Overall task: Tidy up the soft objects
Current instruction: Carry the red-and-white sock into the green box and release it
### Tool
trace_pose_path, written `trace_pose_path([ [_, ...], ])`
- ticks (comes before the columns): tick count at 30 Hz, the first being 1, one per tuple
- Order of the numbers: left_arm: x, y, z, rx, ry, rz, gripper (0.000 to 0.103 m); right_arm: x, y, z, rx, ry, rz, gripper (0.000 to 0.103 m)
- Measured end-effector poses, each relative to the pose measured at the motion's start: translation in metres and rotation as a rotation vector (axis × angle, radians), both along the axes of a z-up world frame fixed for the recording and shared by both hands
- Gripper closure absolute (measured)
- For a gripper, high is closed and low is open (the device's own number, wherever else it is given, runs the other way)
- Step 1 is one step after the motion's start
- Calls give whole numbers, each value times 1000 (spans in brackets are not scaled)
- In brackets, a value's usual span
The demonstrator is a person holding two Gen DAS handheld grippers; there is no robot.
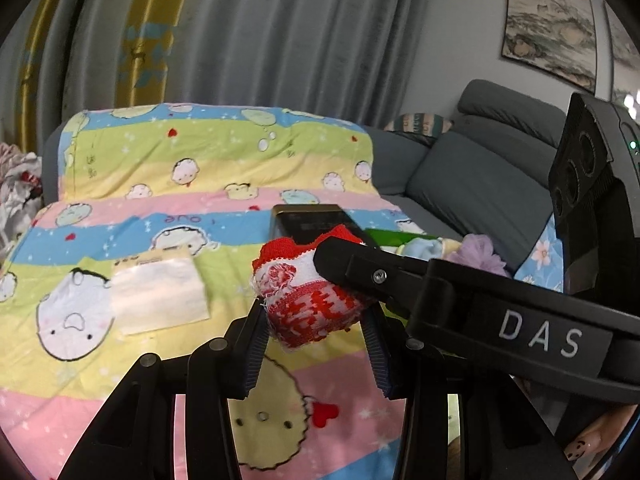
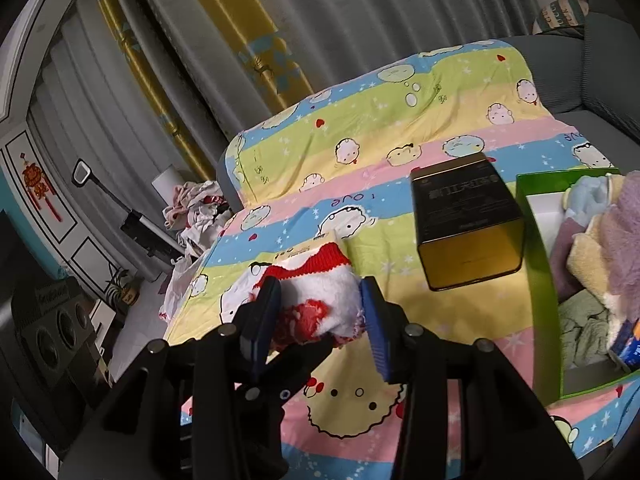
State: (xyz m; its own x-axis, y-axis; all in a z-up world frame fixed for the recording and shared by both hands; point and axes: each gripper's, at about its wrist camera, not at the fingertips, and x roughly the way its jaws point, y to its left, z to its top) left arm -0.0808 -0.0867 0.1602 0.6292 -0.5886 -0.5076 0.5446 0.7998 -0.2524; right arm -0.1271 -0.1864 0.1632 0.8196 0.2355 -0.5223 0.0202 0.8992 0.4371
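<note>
A bunched red-and-white knitted sock (image 1: 316, 300) hangs above the colourful cartoon quilt (image 1: 168, 168). My left gripper (image 1: 316, 316) is shut on its lower part. My right gripper (image 2: 320, 312) is shut on the same sock (image 2: 320, 296), and its black arm crosses the left wrist view (image 1: 460, 292) from the right. A green box (image 2: 540, 280) at the right of the right wrist view holds several soft cloths in purple, yellow, blue and green.
A dark tin box (image 2: 464, 224) lies on the quilt beside the green box. A white tissue pack (image 1: 160, 292) lies left of the sock. A grey sofa (image 1: 480, 184) stands at the right and curtains (image 1: 240, 32) behind. Crumpled clothes (image 2: 196, 212) lie by the quilt's far-left edge.
</note>
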Motion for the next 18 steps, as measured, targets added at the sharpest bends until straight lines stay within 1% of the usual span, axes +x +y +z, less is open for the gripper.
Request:
trace_pose_path([
  [4,1,-14,2,-21,4,-33,58,-7,-5,6,-61,-23,-45,61],
  [10,-1,-49,7,-22,-4,-118,58,-22,-41,10,-51,-35,-128,61],
  [13,2,-72,5,-42,23,-173,58,-30,-58,10,-50,-29,-190,60],
  [16,3,-102,0,-27,58,-236,58,-37,-78,7,-98,-9,-254,59],
  [18,2,-122,-5,-14,78,-268,58,-42,-94,1,-83,11,-288,59],
])
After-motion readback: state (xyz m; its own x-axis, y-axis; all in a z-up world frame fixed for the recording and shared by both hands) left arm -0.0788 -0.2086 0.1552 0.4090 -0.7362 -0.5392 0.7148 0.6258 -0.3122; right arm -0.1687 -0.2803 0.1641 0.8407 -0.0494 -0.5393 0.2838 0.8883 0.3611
